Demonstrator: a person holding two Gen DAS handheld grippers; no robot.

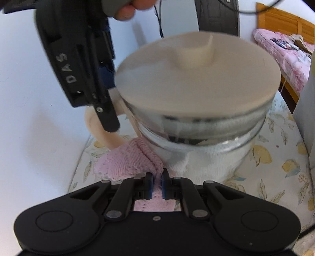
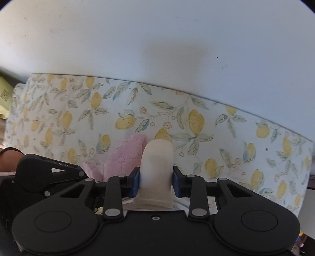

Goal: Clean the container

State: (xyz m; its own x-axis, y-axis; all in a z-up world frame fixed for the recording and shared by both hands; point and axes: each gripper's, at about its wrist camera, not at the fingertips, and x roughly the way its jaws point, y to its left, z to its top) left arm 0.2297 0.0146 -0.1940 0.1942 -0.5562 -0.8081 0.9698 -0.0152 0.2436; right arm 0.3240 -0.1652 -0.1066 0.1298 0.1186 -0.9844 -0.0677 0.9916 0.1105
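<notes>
Left gripper (image 1: 157, 184): pinched on the pink cloth (image 1: 130, 161), lower centre.
Right gripper (image 2: 156, 182): clamped on the container's cream handle (image 2: 157, 169).
Container (image 1: 196, 110): lidded, frame centre, on the lemon-print tablecloth (image 1: 275, 167).

A home: lemon-print tablecloth (image 2: 177, 118) (against a white wall (image 2: 157, 39)), pink bedding (image 1: 283, 53) on a wooden bedframe (image 1: 283, 17).

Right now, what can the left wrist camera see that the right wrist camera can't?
Only the left wrist view shows the round glass container with its cream lid, and the left gripper pinching the pink knitted cloth. Only the right wrist view shows the right gripper clamping the cream handle up close. Both show the cloth and the lemon-print tablecloth.
</notes>
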